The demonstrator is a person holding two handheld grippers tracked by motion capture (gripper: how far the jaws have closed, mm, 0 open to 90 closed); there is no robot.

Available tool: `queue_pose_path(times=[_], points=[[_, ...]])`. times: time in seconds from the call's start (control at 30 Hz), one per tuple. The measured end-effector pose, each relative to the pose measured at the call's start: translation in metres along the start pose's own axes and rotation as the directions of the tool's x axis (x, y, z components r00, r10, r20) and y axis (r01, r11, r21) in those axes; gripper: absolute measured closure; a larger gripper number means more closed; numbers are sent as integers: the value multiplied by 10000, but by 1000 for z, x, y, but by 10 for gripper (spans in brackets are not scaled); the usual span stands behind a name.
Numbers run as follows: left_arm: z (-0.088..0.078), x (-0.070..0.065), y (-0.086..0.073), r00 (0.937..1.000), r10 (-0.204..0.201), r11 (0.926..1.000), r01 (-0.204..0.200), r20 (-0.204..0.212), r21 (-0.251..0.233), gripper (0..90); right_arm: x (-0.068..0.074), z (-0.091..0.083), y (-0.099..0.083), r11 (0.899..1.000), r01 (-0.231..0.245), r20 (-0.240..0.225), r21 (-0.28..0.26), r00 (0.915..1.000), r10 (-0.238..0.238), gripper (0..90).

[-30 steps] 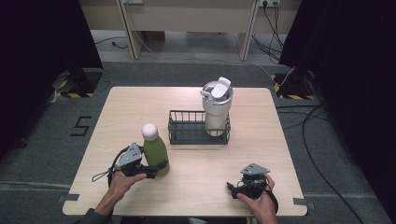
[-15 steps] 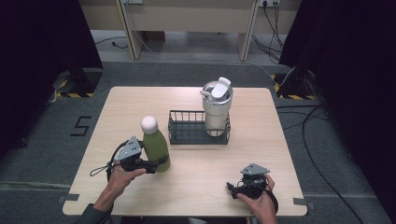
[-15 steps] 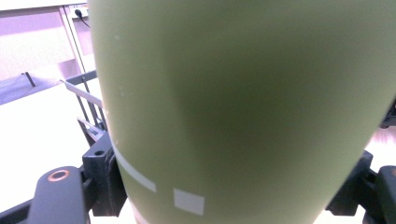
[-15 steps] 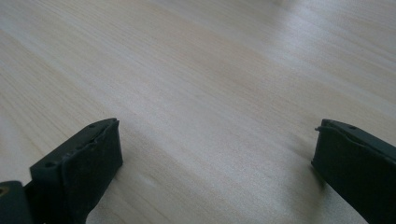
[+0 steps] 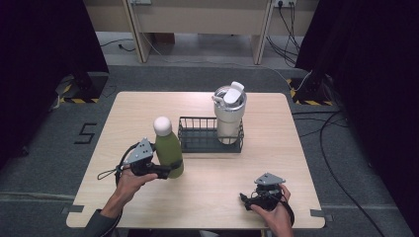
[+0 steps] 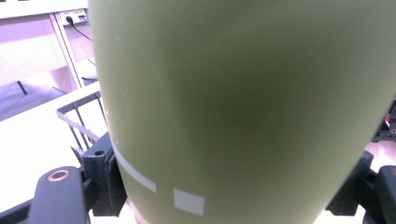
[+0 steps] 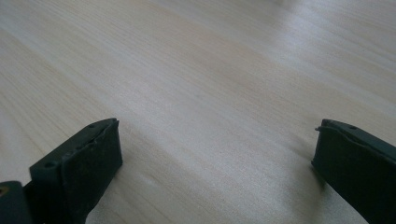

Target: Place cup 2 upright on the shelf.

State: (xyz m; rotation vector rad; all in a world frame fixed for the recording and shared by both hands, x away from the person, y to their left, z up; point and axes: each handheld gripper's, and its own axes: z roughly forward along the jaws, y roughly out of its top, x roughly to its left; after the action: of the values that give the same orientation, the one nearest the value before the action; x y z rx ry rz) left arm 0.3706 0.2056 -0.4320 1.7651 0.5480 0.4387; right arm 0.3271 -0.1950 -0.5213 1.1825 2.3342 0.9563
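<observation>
A green bottle (image 5: 169, 153) with a round white cap is held upright in my left gripper (image 5: 168, 171), which is shut on its lower body at the left front of the wooden table (image 5: 276, 148). In the left gripper view the bottle's green wall (image 6: 233, 102) stands close between the black fingers (image 6: 100, 179). My right gripper (image 5: 245, 200) rests low at the front right of the table, open. Its two jaws stand wide apart over bare wood in the right gripper view (image 7: 215, 158), with nothing between them.
A black wire basket (image 5: 190, 134) stands mid-table, just right of the bottle. A white lidded tumbler (image 5: 230, 116) stands in its right end. In the left gripper view, the basket's rim (image 6: 77, 121) lies behind the bottle.
My left gripper has risen with the green bottle, lifting it a little off the table and slightly toward the basket. The right gripper has stayed where it was.
</observation>
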Motion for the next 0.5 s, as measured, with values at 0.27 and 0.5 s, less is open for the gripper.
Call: queue_pose_path(times=[0.27, 0.5], points=[[1, -1, 17, 9999, 126, 9999, -126, -11, -78, 202, 0, 0, 0, 10000, 1, -1, 1, 10000, -1, 16], [10, 6, 39, 9995, 302, 9995, -302, -57, -33, 202, 0, 0, 0, 10000, -1, 0, 1, 10000, 1, 16]])
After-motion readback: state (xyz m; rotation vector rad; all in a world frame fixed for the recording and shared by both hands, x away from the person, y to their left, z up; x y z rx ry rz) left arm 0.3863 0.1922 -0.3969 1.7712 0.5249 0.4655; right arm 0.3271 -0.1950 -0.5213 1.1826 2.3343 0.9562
